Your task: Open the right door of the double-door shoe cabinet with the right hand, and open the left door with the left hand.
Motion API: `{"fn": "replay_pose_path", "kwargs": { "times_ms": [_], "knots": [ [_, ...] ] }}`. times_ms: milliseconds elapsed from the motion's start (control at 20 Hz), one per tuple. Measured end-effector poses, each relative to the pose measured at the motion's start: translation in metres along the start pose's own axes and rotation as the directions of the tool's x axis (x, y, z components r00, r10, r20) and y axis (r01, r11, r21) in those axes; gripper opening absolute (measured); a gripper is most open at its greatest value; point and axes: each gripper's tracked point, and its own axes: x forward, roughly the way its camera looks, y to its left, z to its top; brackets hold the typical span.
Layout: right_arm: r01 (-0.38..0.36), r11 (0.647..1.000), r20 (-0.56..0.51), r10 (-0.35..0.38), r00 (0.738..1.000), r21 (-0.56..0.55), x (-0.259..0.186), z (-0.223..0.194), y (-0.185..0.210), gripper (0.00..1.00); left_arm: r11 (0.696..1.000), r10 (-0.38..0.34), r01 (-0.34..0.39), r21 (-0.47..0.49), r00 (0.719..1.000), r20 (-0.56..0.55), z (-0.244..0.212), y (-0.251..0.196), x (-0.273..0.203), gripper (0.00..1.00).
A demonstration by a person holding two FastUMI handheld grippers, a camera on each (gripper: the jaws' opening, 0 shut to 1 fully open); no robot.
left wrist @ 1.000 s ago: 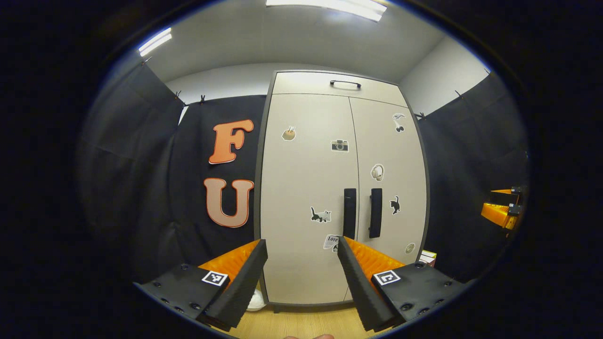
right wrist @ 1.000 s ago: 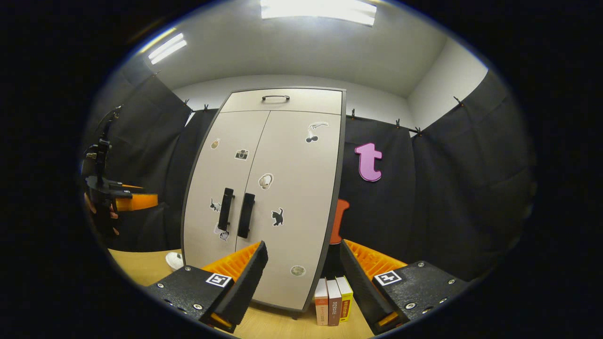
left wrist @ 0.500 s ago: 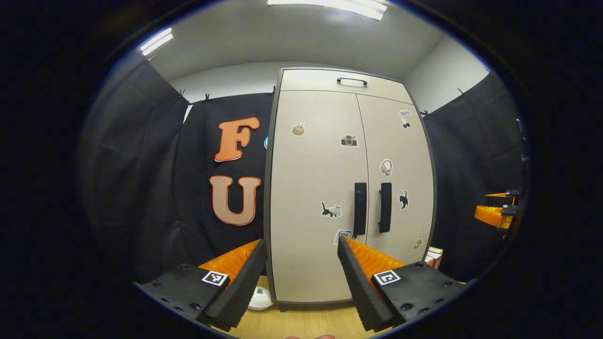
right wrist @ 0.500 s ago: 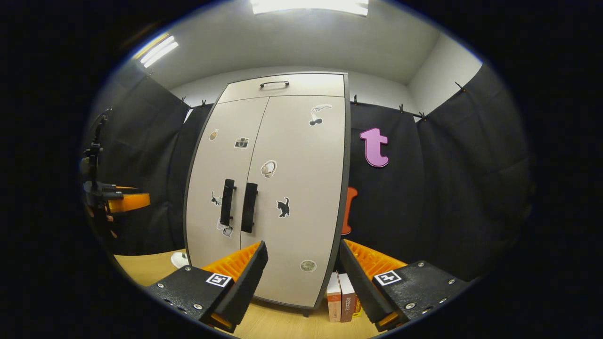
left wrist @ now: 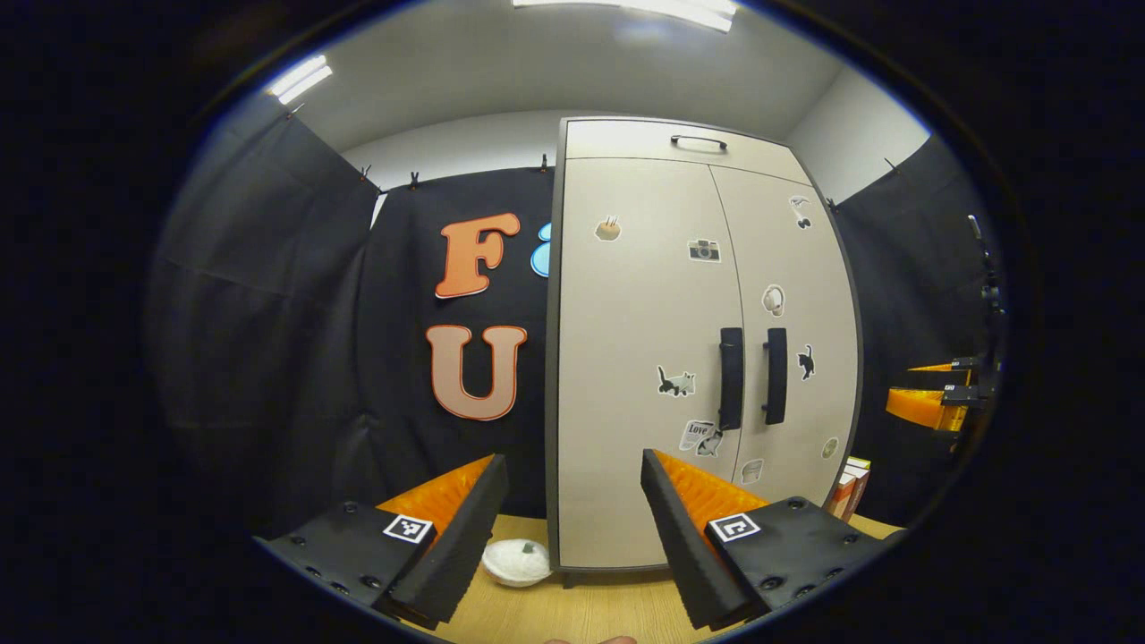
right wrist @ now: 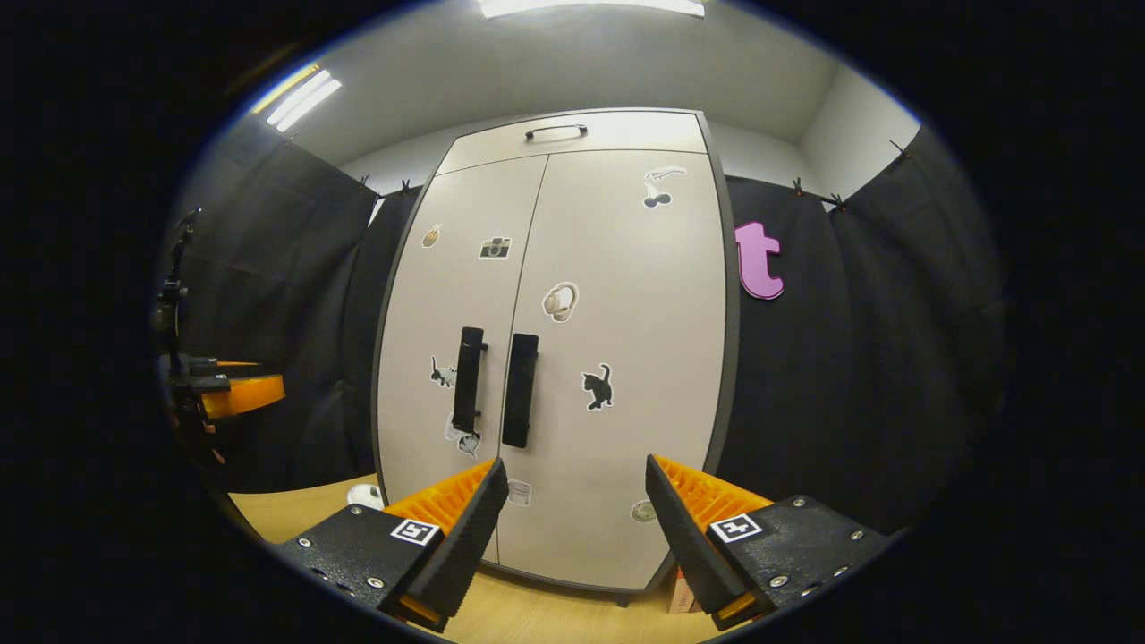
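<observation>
The cabinet (right wrist: 555, 358) stands shut on the counter (right wrist: 295, 510), its two handles (right wrist: 519, 390) side by side at the seam (one per hand). The right gripper (right wrist: 572, 501) faces them with jaws spread, empty; the left gripper (left wrist: 572, 501), likewise released, hangs back.

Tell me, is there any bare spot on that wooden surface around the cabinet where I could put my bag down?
Bare wood shows in front of the cabinet, between its base and the two grippers. The table is crowded at both lower corners: a small white object sits by its left corner, and books stand at its right corner.
</observation>
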Motion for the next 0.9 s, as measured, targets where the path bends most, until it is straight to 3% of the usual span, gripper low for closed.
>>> {"fn": "replay_pose_path", "kwargs": {
  "times_ms": [300,550,700,900],
  "knots": [
    [-0.070,0.997,-0.020,0.071,0.997,0.043,0.048,0.008,0.042,0.94,0.999,0.049,-0.049,-0.014,0.998,-0.030,-0.018,0.032,-0.001,0.96],
    [-0.055,0.995,-0.030,0.057,0.998,0.078,0.091,0.017,0.054,0.90,0.996,0.085,-0.087,-0.035,0.995,-0.046,-0.035,0.061,-0.005,0.96],
    [0.008,0.998,-0.052,-0.005,0.999,0.058,0.114,0.012,0.045,0.88,0.991,0.132,-0.133,-0.023,0.991,-0.028,-0.034,0.083,-0.012,0.96],
    [0.033,0.995,-0.082,-0.025,0.996,0.096,0.140,0.005,0.044,0.81,0.987,0.161,-0.161,-0.016,0.987,0.002,-0.031,0.098,-0.019,0.96]
  ]
}}
